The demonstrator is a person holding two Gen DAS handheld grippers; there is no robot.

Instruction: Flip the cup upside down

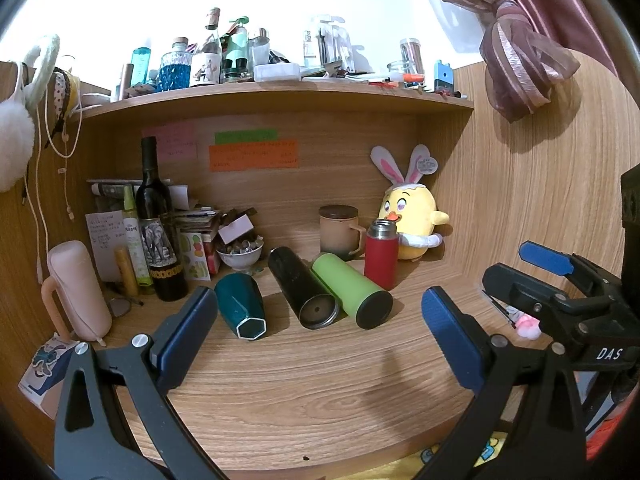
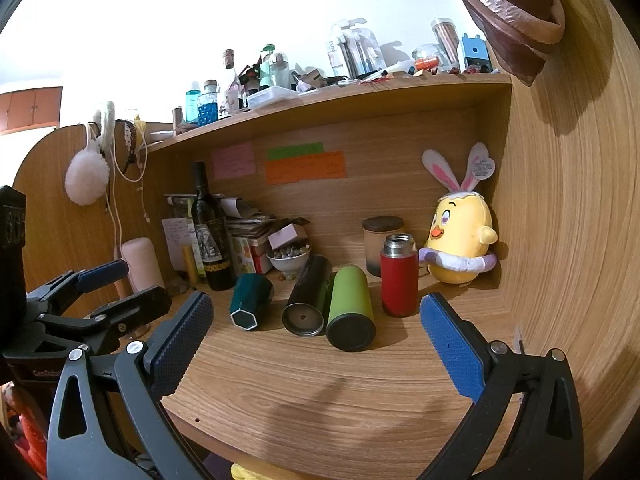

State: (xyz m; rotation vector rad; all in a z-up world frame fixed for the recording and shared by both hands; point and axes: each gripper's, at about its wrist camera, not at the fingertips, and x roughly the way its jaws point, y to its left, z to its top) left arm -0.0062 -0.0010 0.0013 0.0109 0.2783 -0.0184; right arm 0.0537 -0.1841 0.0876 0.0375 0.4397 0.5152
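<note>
Three cups lie on their sides on the wooden desk [image 1: 300, 392]: a teal hexagonal cup [image 1: 240, 306] [image 2: 250, 300], a black tumbler [image 1: 300, 286] [image 2: 308, 296] and a green tumbler [image 1: 350, 290] [image 2: 351, 308]. A red flask [image 1: 381, 254] [image 2: 399, 276] stands upright with no lid. My left gripper [image 1: 320, 332] is open and empty, in front of the cups. My right gripper [image 2: 316, 336] is open and empty, also short of them. Each gripper shows at the edge of the other's view.
A lidded mug [image 1: 339, 229], a yellow plush chick [image 1: 414, 216], a bowl of small items [image 1: 240, 250], a wine bottle [image 1: 158, 224] and a pink mug [image 1: 76, 288] stand at the back and left. A cluttered shelf [image 1: 280, 92] hangs above. A wooden side wall [image 2: 568, 240] closes the right.
</note>
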